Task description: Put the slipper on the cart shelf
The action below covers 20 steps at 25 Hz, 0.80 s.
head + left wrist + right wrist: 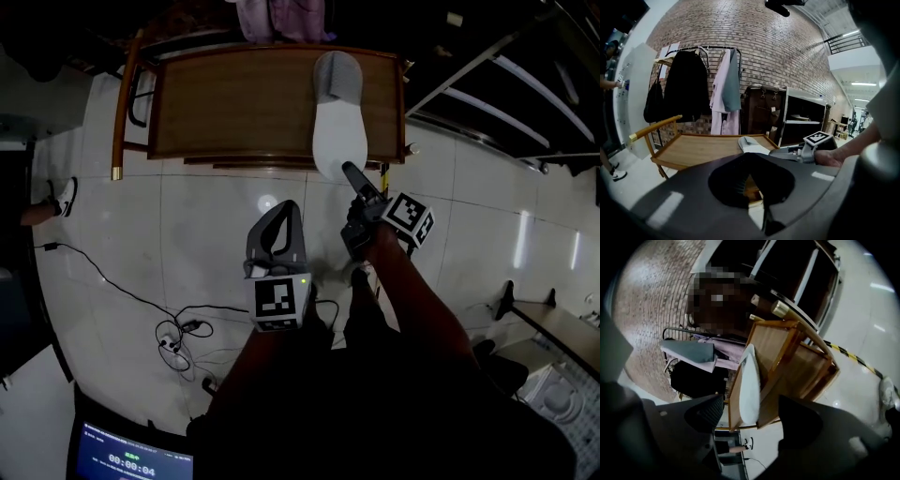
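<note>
My right arm (412, 291) stretches forward, right gripper (352, 174) rolled sideways, its 2 jaws wide apart. My left gripper (284, 211) hangs nearer me, jaws together, empty.

Head view looks steeply down on the wooden cart (234, 103) at 12 o'clock; left gripper view faces it level and near, right gripper view rolled sideways; all share its white slipper (337, 131)

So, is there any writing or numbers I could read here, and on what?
"00:00:04": on the blue screen, bottom left of the head view; the line above it is too small to read.
Left cube and right cube: black-and-white patterns, no letters.
Sheets on the wall: too small to read.
</note>
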{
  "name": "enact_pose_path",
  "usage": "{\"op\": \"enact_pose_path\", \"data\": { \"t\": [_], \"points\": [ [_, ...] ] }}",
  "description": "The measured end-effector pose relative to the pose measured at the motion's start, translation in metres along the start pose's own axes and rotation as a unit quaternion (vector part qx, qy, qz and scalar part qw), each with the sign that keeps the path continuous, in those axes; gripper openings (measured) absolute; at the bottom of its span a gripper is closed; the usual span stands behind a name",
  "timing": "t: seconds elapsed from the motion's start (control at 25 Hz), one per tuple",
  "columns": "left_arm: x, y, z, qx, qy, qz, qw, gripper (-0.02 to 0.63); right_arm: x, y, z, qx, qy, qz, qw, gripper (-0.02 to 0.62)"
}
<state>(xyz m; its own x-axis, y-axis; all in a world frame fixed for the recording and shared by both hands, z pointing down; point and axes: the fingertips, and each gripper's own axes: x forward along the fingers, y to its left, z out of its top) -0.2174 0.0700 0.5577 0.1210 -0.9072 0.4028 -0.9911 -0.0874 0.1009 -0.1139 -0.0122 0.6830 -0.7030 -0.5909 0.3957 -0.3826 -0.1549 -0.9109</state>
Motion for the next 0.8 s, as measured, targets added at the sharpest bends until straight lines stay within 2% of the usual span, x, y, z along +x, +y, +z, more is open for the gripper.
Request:
{"op": "enact_pose_path", "data": {
  "t": [0.2, 0.28, 0.48, 0.64, 0.76, 0.8],
  "points": [
    [-0.007, 0.0, -0.01, -0.004, 0.01, 0.003, 0.9999, 0.015, 0.016, -0.014, 0.003, 0.052, -0.005, -0.005, 0.999, 0.353],
    [-0.011, 0.003, -0.014, -0.008, 0.013, 0.004, 0.9999, 0.015, 0.019, -0.017, 0.005, 0.065, -0.008, -0.004, 0.998, 0.332],
    [-0.026, 0.011, -0.035, -0.02, 0.037, 0.018, 0.999, 0.015, 0.025, -0.022, 0.006, 0.074, -0.011, -0.008, 0.997, 0.29],
    [-0.033, 0.012, -0.039, -0.023, 0.04, 0.022, 0.9987, 0.015, 0.028, -0.023, 0.007, 0.077, -0.011, -0.007, 0.997, 0.269],
    [-0.034, 0.014, -0.038, -0.023, 0.038, 0.025, 0.9987, 0.015, 0.029, -0.022, 0.007, 0.072, -0.013, -0.013, 0.997, 0.195],
    [-0.035, 0.015, -0.037, -0.024, 0.037, 0.026, 0.9987, 0.015, 0.029, -0.022, 0.007, 0.067, -0.014, -0.014, 0.998, 0.146]
  ]
}}
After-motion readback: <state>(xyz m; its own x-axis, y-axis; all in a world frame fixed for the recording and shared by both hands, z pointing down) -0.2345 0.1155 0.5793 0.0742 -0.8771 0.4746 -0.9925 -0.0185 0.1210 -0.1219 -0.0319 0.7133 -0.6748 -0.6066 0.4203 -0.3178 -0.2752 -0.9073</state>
